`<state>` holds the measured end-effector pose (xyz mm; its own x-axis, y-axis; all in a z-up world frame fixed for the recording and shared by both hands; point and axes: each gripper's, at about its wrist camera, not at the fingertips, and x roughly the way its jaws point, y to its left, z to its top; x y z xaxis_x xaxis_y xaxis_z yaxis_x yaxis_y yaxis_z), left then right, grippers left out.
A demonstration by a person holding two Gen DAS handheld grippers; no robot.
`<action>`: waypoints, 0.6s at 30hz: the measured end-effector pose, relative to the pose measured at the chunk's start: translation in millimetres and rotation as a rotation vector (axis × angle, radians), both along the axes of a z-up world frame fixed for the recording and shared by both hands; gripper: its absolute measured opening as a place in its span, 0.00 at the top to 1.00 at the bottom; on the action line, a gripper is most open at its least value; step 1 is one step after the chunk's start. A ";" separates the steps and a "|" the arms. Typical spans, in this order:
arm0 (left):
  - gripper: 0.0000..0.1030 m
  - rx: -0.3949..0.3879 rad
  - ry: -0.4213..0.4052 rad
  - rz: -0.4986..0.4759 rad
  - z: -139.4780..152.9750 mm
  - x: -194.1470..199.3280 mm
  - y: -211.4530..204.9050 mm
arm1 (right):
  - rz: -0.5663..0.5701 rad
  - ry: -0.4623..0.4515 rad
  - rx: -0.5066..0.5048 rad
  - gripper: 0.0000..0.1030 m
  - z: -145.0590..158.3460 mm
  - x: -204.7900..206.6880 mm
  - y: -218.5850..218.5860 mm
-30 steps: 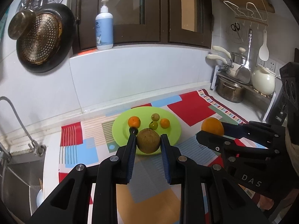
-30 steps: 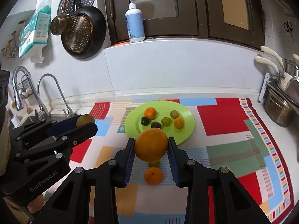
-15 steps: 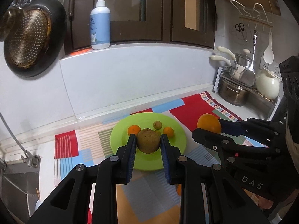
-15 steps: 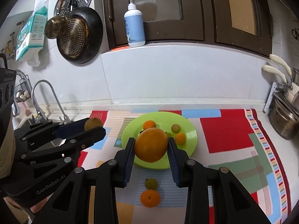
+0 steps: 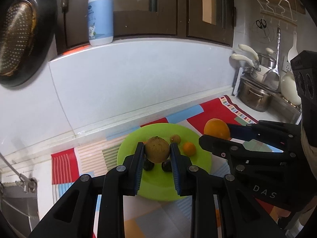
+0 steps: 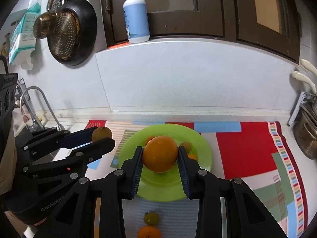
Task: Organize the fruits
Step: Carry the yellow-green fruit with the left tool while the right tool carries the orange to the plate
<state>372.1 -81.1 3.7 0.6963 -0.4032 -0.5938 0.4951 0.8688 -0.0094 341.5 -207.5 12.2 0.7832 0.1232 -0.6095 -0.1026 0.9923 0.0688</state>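
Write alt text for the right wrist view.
The right tongs grip a large orange above a green plate of small fruits on a patchwork mat. At left, the left tongs hold a brownish fruit.

The black plastic body of the right gripper [image 5: 221, 136] carries pale letters "DAS". The black plastic body of the left gripper [image 6: 103, 137] carries "GenRobot". The print on the blue-and-white pump bottle [image 6: 136, 17] is too small to read.
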 end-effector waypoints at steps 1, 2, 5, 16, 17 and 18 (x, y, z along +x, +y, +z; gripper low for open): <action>0.74 0.001 0.005 0.001 -1.7 4.9 -1.2 | 0.002 0.004 0.001 0.66 -1.6 4.4 -1.0; 0.74 0.002 0.011 -0.001 -3.4 9.0 -2.2 | 0.001 0.010 0.002 0.66 -3.8 10.1 -2.5; 0.74 0.001 0.024 -0.005 -9.7 22.0 -5.3 | -0.001 0.021 0.002 0.66 -8.1 21.7 -5.4; 0.74 0.018 0.068 -0.016 -35.2 60.8 -20.1 | -0.004 0.064 -0.008 0.66 -30.8 57.0 -15.1; 0.74 0.019 0.071 -0.017 -37.0 63.7 -20.5 | -0.004 0.069 -0.007 0.66 -33.1 59.8 -16.1; 0.74 0.022 0.074 -0.019 -39.4 67.3 -21.8 | -0.005 0.074 -0.007 0.66 -36.2 63.4 -17.3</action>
<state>439.4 -102.9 -35.7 0.6423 -0.4024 -0.6524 0.5100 0.8597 -0.0282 404.9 -224.7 -24.0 0.7365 0.1150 -0.6665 -0.0928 0.9933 0.0689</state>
